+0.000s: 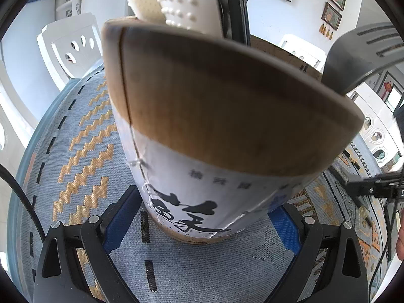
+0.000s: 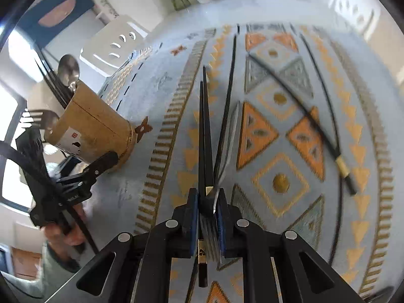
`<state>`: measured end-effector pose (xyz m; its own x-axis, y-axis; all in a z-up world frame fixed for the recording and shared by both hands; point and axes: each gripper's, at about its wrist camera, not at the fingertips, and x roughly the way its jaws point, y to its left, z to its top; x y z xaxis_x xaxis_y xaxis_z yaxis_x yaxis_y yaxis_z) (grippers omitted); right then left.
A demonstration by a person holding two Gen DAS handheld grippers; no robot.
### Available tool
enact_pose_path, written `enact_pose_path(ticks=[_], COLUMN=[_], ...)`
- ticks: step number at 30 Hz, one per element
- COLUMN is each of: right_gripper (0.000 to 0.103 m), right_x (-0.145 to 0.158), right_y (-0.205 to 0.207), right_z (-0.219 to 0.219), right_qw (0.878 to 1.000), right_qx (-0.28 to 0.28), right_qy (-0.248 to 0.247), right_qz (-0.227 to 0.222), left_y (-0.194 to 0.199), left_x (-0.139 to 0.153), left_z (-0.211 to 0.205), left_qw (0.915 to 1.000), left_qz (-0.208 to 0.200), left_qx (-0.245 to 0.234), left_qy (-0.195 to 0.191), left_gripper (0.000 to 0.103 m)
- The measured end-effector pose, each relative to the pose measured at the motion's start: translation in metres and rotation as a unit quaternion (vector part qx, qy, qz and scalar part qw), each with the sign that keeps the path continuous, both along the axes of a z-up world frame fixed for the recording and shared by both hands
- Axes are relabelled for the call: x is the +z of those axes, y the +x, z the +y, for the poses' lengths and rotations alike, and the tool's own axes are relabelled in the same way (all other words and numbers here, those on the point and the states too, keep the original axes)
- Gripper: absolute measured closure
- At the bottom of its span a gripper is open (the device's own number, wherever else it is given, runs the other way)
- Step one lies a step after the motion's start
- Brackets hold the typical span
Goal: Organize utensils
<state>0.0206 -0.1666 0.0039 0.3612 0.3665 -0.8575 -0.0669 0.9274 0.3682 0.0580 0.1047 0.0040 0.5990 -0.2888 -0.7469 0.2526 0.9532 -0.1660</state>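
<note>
I have the left tool (image 1: 202, 229) set around the base of the utensil holder (image 1: 214, 131), a brown cardboard tube with a white printed label. Its blue pads stand on either side of the tube low down, but I cannot tell from this close view whether they press on it or only bracket it. A white dotted utensil (image 1: 181, 2) and a dark slotted spatula (image 1: 363, 58) already stand in the tube.

From the right wrist view, the holder (image 2: 93, 128) stands at the far left of the table (image 2: 366, 50), which is covered by a patterned cloth, and a spoon (image 2: 68, 69) and a fork (image 2: 41, 121) poke out of it. The right tool (image 2: 207, 217) has its jaws nearly together on a bundle: a pair of black chopsticks (image 2: 204, 131) and what looks like a metal fork (image 2: 228, 146), blurred, whose tines lie between the pads. The jaws sit close on them, so I judge the bundle gripped, though the fork looks loose in the clamp.

One more black chopstick with a pale band (image 2: 315, 123) lies alone on the cloth, well right of the bundle.

My reading is that this is the pick-up step. Next I would need to lift the bundle clear, carry it left to the holder, tip it upright and drop it in while the left tool steadies the tube. The risk is the fork slipping out on the way.
</note>
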Motion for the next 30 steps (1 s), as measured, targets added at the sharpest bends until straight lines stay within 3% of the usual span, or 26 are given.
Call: enact_pose_path(ticks=[3,12,15,21,30], right_gripper=[0.089,0.092,0.099,0.099,0.099], right_x=[-0.020,-0.036,-0.031,-0.005,0.061], right_y=[0.004,0.004,-0.001,-0.010,-0.002], right_z=[-0.008,-0.036,-0.036,-0.041,-0.014], right_qw=[0.998,0.981,0.982,0.974,0.963], right_qx=[-0.019,-0.068,-0.074,-0.085,-0.032], right_qy=[0.041,0.171,0.169,0.207,0.246], right_qz=[0.049,0.067,0.038,-0.024,-0.106], left_y=[0.000,0.000,0.000,0.002,0.002], left_x=[0.000,0.000,-0.001,-0.001,-0.001], left_z=[0.000,0.001,0.002,0.003,0.003], left_qw=[1.0000,1.0000,1.0000,1.0000,1.0000], left_qz=[0.000,0.001,0.002,0.003,0.003], left_qx=[0.000,0.000,0.000,0.000,0.000], left_qy=[0.000,-0.002,-0.003,-0.003,-0.003], left_gripper=[0.006,0.006,0.006,0.006,0.006])
